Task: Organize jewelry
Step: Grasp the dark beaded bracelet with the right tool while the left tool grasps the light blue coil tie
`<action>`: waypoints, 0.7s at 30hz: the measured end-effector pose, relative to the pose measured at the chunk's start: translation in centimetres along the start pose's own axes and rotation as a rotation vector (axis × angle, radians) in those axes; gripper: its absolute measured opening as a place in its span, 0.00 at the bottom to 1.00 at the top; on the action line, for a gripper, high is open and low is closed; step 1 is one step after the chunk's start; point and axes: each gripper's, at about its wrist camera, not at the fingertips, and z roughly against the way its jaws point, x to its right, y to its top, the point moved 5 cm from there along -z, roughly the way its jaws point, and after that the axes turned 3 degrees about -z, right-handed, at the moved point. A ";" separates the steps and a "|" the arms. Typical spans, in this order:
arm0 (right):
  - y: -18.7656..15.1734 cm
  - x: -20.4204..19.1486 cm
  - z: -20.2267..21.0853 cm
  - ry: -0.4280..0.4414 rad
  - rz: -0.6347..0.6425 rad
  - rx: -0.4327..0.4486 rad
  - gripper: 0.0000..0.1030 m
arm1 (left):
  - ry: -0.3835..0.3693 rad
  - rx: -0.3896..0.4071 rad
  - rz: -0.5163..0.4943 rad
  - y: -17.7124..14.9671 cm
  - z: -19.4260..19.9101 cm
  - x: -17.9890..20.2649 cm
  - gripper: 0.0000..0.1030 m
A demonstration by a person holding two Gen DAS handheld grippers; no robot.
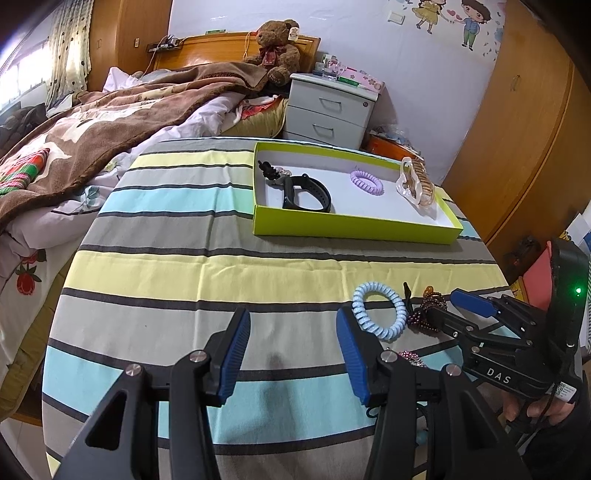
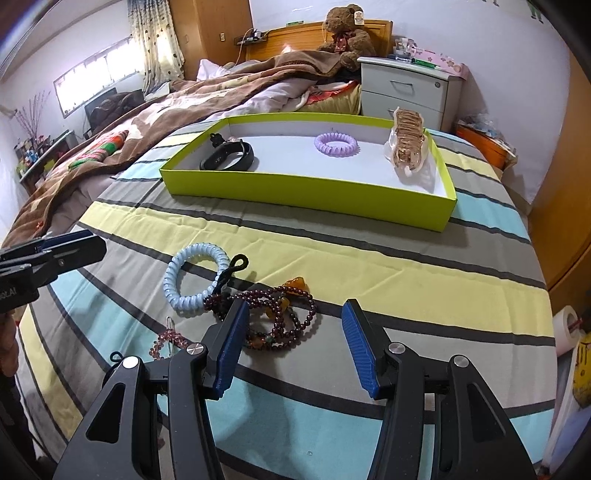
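Note:
A lime-green box [image 2: 303, 199] [image 1: 354, 226] on the striped table holds a black wristband [image 2: 229, 157] [image 1: 306, 194], a purple coil hair tie [image 2: 336, 144] [image 1: 366, 181] and a gold clip in clear wrap [image 2: 406, 147] [image 1: 415, 181]. Nearer lie a light-blue coil bracelet [image 2: 194, 280] [image 1: 378, 310], dark red bead strands [image 2: 284, 314] [image 1: 424, 314] and a pink bead piece [image 2: 166, 341]. My right gripper [image 2: 293, 343] is open and empty, with the beads at its left finger. My left gripper [image 1: 293, 354] is open and empty, left of the blue coil.
A bed with a brown blanket [image 2: 166, 110] borders the table's left and far side. A white nightstand [image 2: 406, 92] and teddy bear [image 2: 347, 33] stand behind the box. Wooden wardrobes [image 1: 517, 129] stand at right. The striped cloth [image 2: 406, 280] reaches the table's right edge.

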 end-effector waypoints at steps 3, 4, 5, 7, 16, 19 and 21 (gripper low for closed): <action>0.0 0.0 0.0 0.009 -0.004 -0.002 0.51 | 0.001 -0.003 0.001 0.0 -0.1 0.1 0.49; 0.0 0.0 0.0 0.010 -0.001 -0.002 0.51 | 0.001 -0.004 0.000 0.0 -0.1 0.2 0.49; 0.0 -0.2 0.0 0.018 0.004 -0.002 0.46 | 0.004 -0.006 -0.002 0.0 -0.2 0.2 0.49; 0.0 -0.5 0.1 0.041 0.012 -0.001 0.37 | 0.004 -0.006 -0.004 -0.1 -0.2 0.3 0.49; -0.3 -1.3 0.0 0.024 0.050 -0.009 0.16 | 0.009 -0.015 -0.006 0.0 -0.3 0.5 0.49; -0.3 -1.2 0.1 0.019 0.046 -0.005 0.11 | 0.011 -0.018 -0.008 0.0 -0.4 0.6 0.49; -0.3 -1.2 0.2 0.013 0.041 0.003 0.07 | 0.010 -0.019 -0.008 0.0 -0.4 0.6 0.49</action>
